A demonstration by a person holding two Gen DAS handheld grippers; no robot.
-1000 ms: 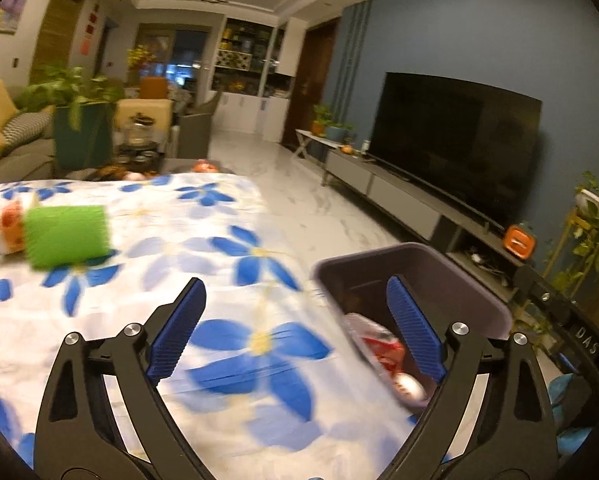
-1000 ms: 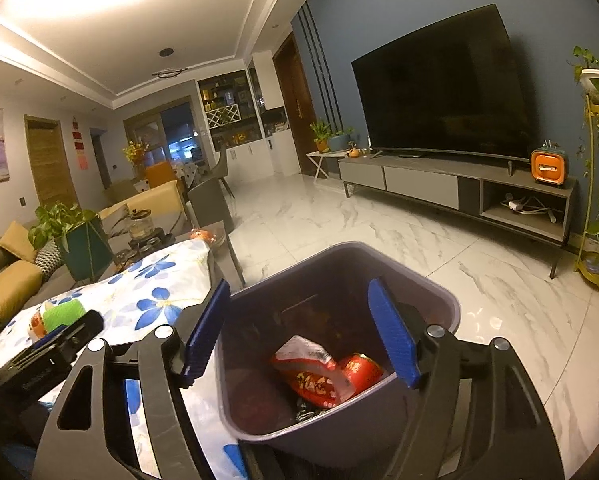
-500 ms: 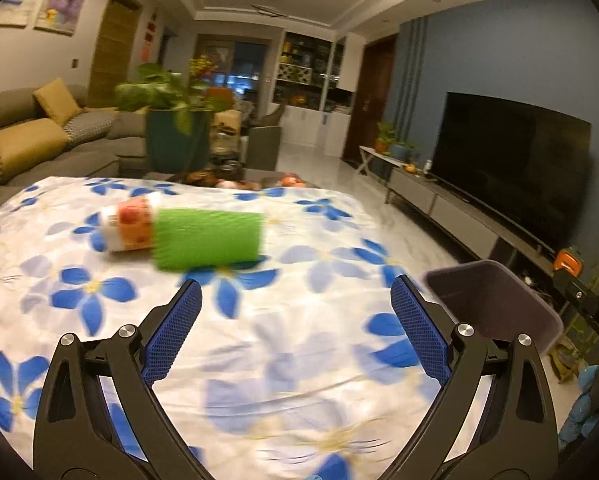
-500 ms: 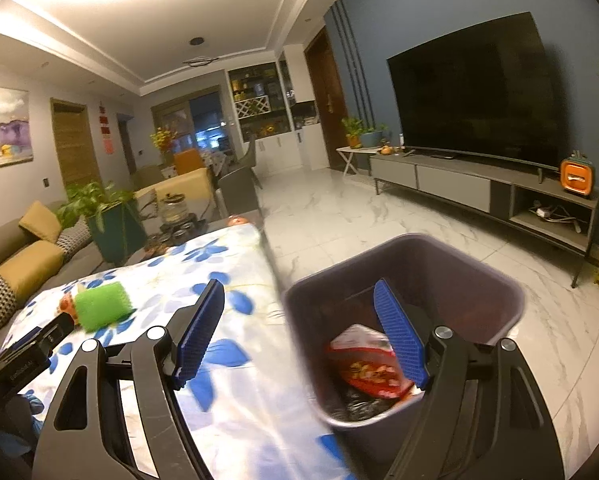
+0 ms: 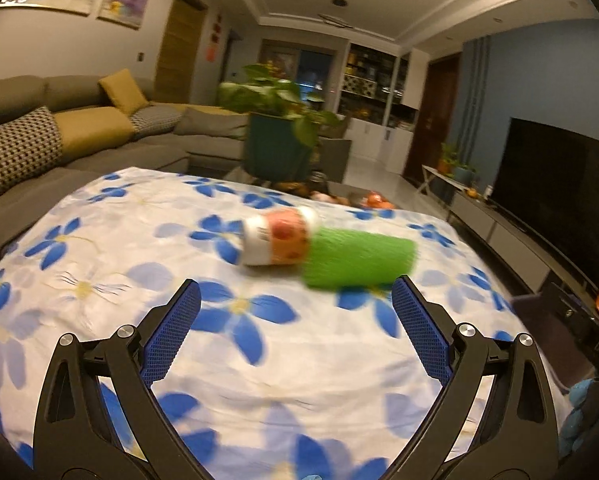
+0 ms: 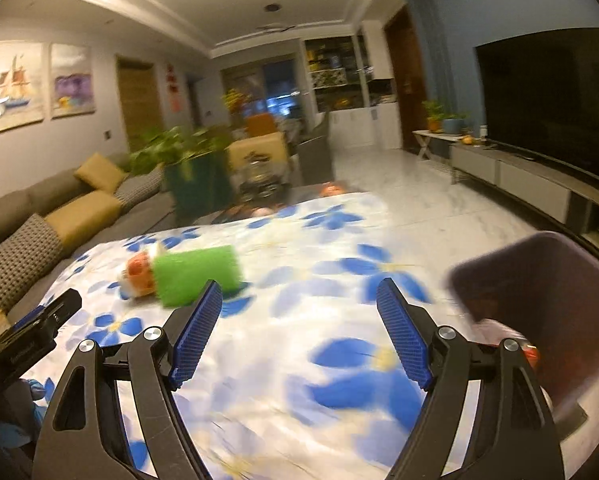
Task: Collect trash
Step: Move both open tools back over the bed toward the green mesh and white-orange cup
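A green roll [image 5: 359, 258] lies on its side on the blue-flowered tablecloth [image 5: 147, 248], touching a small white-and-orange cup [image 5: 277, 236] to its left. My left gripper [image 5: 295, 294] is open, just short of the roll, nothing between its fingers. In the right wrist view the green roll [image 6: 197, 272] and the cup [image 6: 137, 274] lie to the left of my right gripper [image 6: 299, 294], which is open and empty. The dark trash bin [image 6: 539, 292] stands off the table's right edge, with red wrappers [image 6: 529, 354] blurred inside it.
A potted plant [image 5: 277, 136] and small orange items [image 5: 373, 200] sit past the table's far end. A grey sofa [image 5: 83, 132] runs along the left. A TV [image 6: 551, 108] on a low cabinet lines the right wall, marble floor [image 6: 431, 196] between.
Both grippers have swung left, away from the bin and toward the table. The green roll and cup now sit near the middle of the left view, closer than before.
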